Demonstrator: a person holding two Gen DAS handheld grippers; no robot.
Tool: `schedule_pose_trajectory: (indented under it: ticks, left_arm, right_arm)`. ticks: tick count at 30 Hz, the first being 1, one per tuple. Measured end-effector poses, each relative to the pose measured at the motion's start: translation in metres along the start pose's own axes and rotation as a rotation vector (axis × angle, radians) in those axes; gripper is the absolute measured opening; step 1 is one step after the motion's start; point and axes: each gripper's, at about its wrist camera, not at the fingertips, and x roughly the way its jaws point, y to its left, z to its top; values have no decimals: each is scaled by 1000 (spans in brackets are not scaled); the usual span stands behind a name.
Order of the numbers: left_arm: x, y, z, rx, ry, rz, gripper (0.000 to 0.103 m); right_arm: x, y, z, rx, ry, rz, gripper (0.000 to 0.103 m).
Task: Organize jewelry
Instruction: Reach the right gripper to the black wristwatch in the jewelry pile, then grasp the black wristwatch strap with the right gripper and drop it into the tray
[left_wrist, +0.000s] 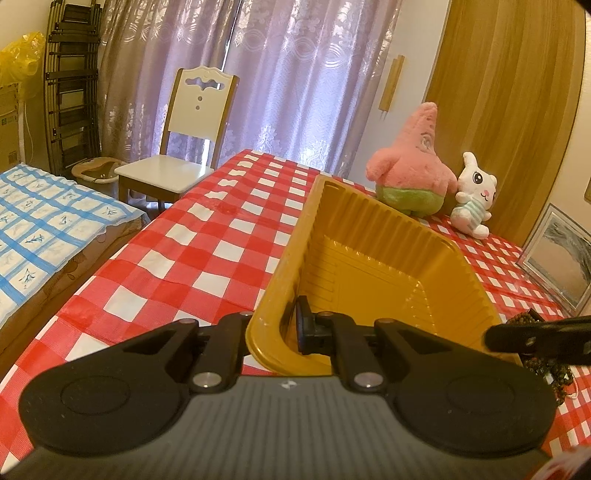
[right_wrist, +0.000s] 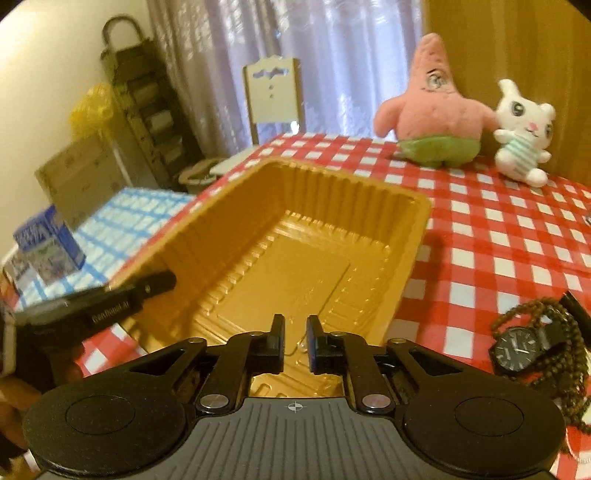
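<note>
Two claws work at one gold ribbed plastic tray (right_wrist: 280, 236) on the red-and-white checked tabletop (right_wrist: 498, 236). At 9 o'clock, the left claw (left_wrist: 286, 328) is clenched on the tray's near rim and tilts it up. At 6 o'clock, the right claw (right_wrist: 295, 341) hovers over the tray with a narrow gap, gripping nothing. At 3 o'clock lie a black round wristwatch (right_wrist: 517, 349) and a brown bead necklace (right_wrist: 565, 365), touching. The tray looks empty, so I judge the sorting is hardly begun.
</note>
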Motion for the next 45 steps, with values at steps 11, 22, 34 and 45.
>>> schedule_pose_trajectory:
  ticks: [11,22,34,45]
  left_arm:
    - [-1,-4,1,7,-5,15,9]
    - [-1,-8,3,18,-10,24,9]
    - [-2,-8,4,24,-14,28,9]
    - [-1,-9,6,27,-14,26,9]
  right_arm:
    - [-58,-82,-37,260,12,-203,36]
    - [-58,-135,-41,531,6,-211,36]
    - [-45,-167,-46,790,-2,-225,28]
    - [-73,-156,-50,683,-27,-176,9]
